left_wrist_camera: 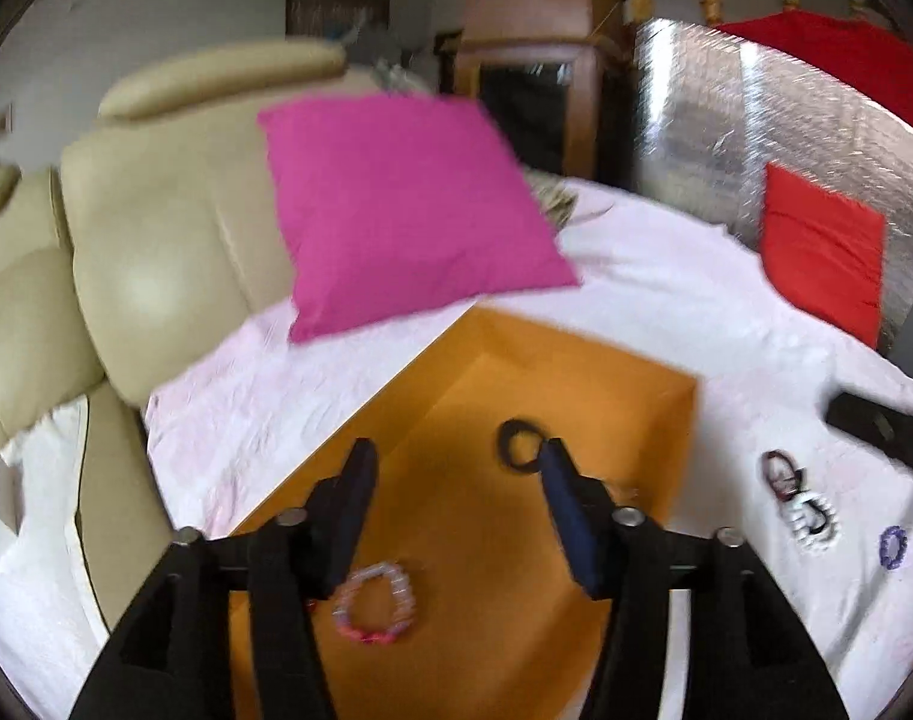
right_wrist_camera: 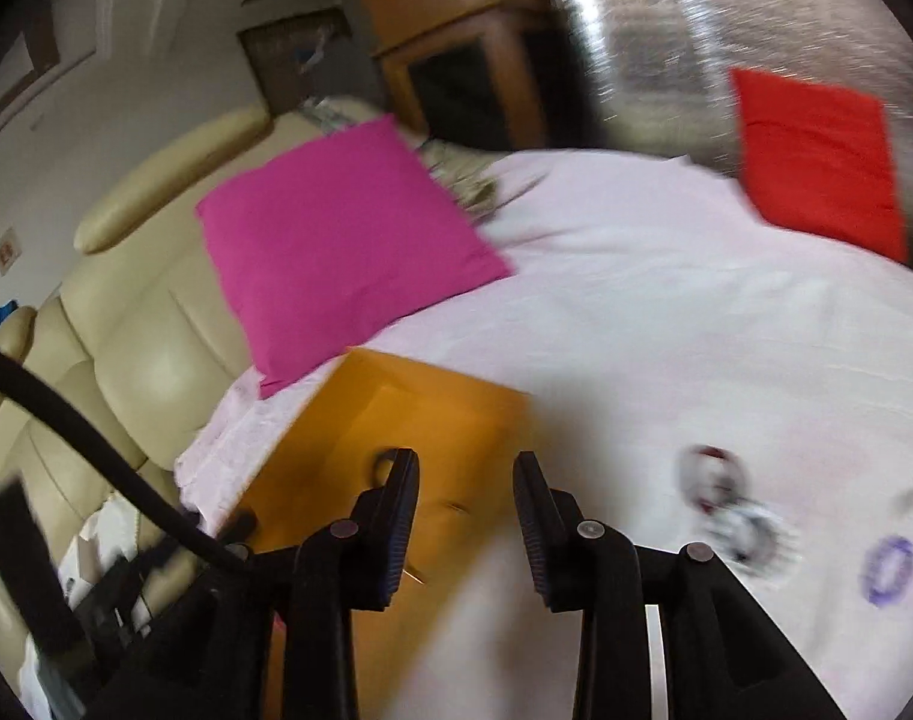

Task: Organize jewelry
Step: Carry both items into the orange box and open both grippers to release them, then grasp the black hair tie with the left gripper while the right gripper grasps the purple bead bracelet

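An open orange box lies on a white sheet. Inside it are a black ring bracelet and a pink beaded bracelet. My left gripper is open and empty above the box. On the sheet right of the box lie a dark red and white bracelet, a black and white one and a purple one. My right gripper is open and empty over the box's right edge. The loose bracelets and the purple one lie to its right, blurred.
A magenta cushion leans behind the box against a cream leather sofa. A red cushion rests against a silver foil panel at the far right. A black object lies at the right of the sheet.
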### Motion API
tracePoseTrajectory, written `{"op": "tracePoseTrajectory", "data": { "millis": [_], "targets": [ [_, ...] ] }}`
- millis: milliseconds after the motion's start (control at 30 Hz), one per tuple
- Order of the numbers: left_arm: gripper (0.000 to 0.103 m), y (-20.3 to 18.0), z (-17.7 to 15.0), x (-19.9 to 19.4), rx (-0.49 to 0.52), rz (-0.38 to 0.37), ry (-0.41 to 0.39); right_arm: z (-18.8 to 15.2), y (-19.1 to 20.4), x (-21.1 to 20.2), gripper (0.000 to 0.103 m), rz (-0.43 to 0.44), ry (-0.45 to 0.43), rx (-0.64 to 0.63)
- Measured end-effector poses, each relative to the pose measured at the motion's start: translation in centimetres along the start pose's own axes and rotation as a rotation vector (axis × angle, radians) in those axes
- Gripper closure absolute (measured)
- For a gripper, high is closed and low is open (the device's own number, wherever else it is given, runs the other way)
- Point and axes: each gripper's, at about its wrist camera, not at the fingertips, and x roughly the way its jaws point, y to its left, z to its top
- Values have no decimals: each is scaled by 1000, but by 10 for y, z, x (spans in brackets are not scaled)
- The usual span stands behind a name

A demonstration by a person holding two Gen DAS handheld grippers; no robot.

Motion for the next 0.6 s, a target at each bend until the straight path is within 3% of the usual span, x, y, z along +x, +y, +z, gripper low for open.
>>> {"op": "tracePoseTrajectory", "data": {
  "millis": [133,267,433,533,600],
  "targets": [
    [31,-54,-5,-32,67,-62,-100,-35,-57,-74,59,-132,-64,24],
    [26,-124,-25,-56,198,-164,-155,-69,-112,-139,58,-269,-117,84],
    [26,-204,-63,-67,398,-274,-146,-109,-182,-207,58,-373,-204,239],
    [26,-236,-81,-69,459,-312,-126,-142,-231,-238,58,-398,-269,363],
    [26,-252,-89,-71,475,-320,-113,-158,-259,-243,58,-417,-250,453]
  ]
}}
